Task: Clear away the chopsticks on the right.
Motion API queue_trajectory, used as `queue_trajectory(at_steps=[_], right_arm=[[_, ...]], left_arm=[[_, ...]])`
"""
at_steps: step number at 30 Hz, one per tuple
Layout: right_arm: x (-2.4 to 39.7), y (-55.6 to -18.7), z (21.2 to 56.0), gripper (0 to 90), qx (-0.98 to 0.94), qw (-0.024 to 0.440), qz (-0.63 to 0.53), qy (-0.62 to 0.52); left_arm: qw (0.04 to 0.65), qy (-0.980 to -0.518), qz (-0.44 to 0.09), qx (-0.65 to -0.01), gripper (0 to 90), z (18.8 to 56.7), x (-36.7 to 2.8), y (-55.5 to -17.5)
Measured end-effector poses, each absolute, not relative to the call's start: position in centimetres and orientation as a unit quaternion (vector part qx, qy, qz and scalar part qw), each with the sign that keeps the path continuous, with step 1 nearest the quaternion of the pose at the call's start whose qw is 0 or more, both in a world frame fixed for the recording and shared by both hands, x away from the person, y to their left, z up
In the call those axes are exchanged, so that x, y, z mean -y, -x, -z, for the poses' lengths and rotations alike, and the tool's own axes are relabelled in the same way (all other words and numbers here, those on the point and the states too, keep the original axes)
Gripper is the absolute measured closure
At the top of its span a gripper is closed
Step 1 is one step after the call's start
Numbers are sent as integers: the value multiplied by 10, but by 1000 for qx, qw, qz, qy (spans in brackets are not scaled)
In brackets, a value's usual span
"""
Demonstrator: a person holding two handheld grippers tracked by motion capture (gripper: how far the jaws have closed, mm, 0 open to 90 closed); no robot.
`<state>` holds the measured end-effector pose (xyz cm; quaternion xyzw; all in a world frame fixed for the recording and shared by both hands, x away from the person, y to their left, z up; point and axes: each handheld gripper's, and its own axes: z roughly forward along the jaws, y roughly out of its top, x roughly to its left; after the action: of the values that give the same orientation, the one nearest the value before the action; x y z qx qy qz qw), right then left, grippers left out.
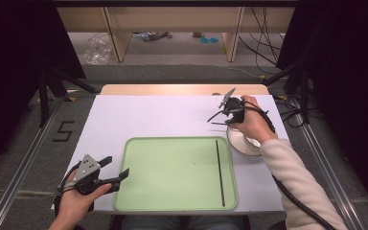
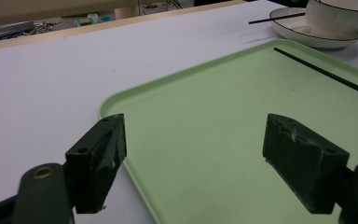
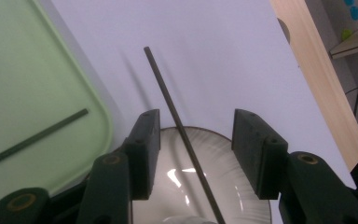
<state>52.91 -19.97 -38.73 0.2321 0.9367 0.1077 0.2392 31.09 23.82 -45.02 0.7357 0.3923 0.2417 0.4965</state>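
High view: the left gripper (image 1: 116,170) hangs wide open and empty at the tabletop's (image 1: 163,115) near left corner, beside the green tray (image 1: 172,172) holding one chopstick (image 1: 219,172). Left gripper view: its jaws straddle the tray's edge. Right gripper view: the right gripper (image 3: 193,149) gapes open around a second chopstick (image 3: 177,121) lying across the plate (image 3: 233,196), touching neither jaw.

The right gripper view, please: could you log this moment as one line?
right tongs: open, straddling chopstick | chopstick: resting on plate | second chopstick: in tray
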Motion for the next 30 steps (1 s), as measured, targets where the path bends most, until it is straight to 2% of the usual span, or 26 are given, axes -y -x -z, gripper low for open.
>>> queue_trajectory(at_steps=[11, 21, 30], right_arm=[[193, -546, 406, 608, -960, 223, -59, -158], [178, -552, 424, 645, -966, 198, -53, -158], [173, -556, 431, 706, -969, 200, -39, -139]], left_arm=[[496, -735, -241, -394, 215, 450, -238, -311], [497, -736, -241, -393, 215, 450, -239, -311], [496, -736, -241, -393, 215, 450, -239, -311]])
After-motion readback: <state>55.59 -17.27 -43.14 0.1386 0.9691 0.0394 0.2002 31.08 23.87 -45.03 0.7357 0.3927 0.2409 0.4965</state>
